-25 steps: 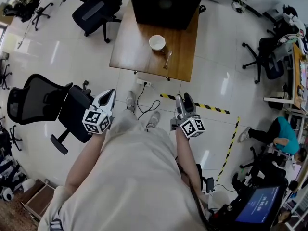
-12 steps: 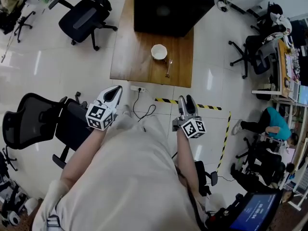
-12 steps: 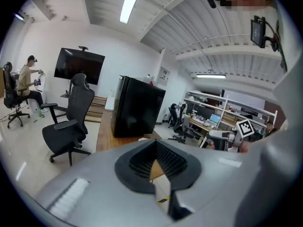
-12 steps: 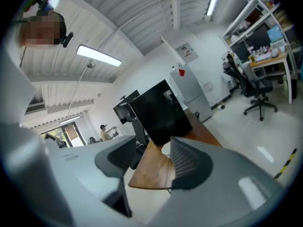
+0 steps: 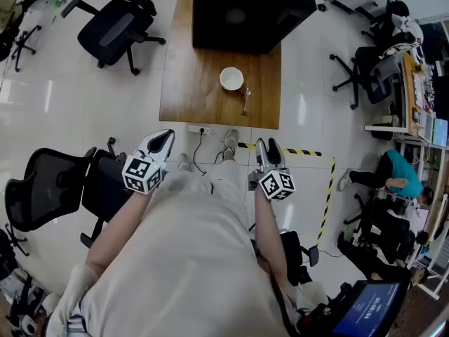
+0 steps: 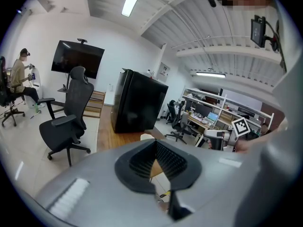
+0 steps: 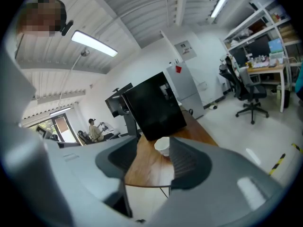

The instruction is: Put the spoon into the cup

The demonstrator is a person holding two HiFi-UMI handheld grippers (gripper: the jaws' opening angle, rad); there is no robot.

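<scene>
1. Fingers (image 7: 189, 162) of the right gripper (image 5: 267, 148) stand apart, empty, just narrowing; the left gripper (image 5: 163, 140) is closed, empty.
2. Spoon (image 5: 246, 98) lies right of cup (image 5: 231, 78) on far table (image 5: 189, 83).
3. Approach stage, apparently: the spoon must be reached next.

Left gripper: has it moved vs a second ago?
Yes. In the head view the left gripper is nearer the wooden table's near edge than before, so it went forward, toward the table.

No readable text, blue screen (image 5: 375, 302) print blurred
</scene>
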